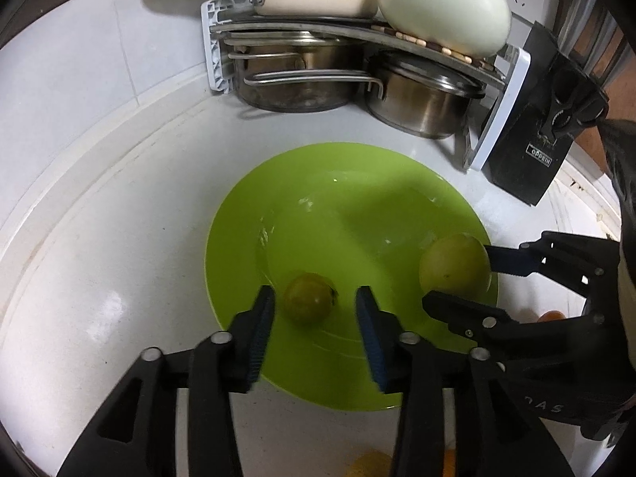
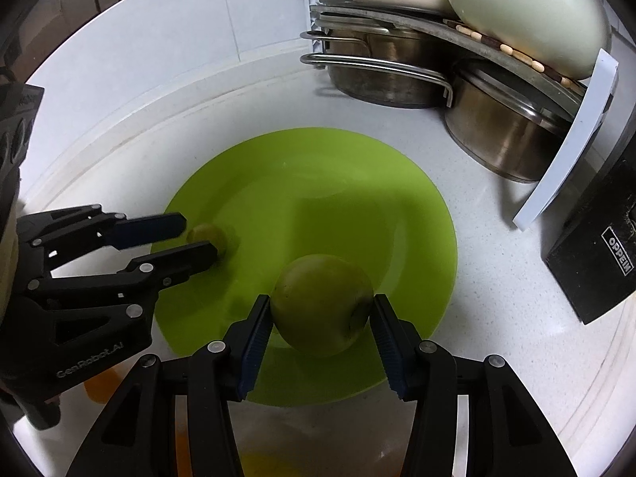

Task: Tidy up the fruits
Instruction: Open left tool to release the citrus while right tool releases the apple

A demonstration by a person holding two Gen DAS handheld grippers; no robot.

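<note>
A green plate (image 1: 318, 183) lies on the white counter; it also shows in the right wrist view (image 2: 318, 167). A small green fruit (image 1: 308, 297) lies on the plate between the fingers of my open left gripper (image 1: 316, 302), with gaps on both sides; it also shows in the right wrist view (image 2: 210, 236). My right gripper (image 2: 322, 310) is shut on a larger green fruit (image 2: 324, 304) and holds it over the plate's near right part. That large green fruit (image 1: 455, 264) and the right gripper (image 1: 457, 278) also show in the left wrist view.
A rack with steel pots (image 1: 302, 75) and cream cookware (image 1: 441, 4) stands at the back. A black box (image 1: 532, 151) stands at the right. Orange fruits show at the counter's near edge (image 1: 373, 465), (image 2: 99, 385).
</note>
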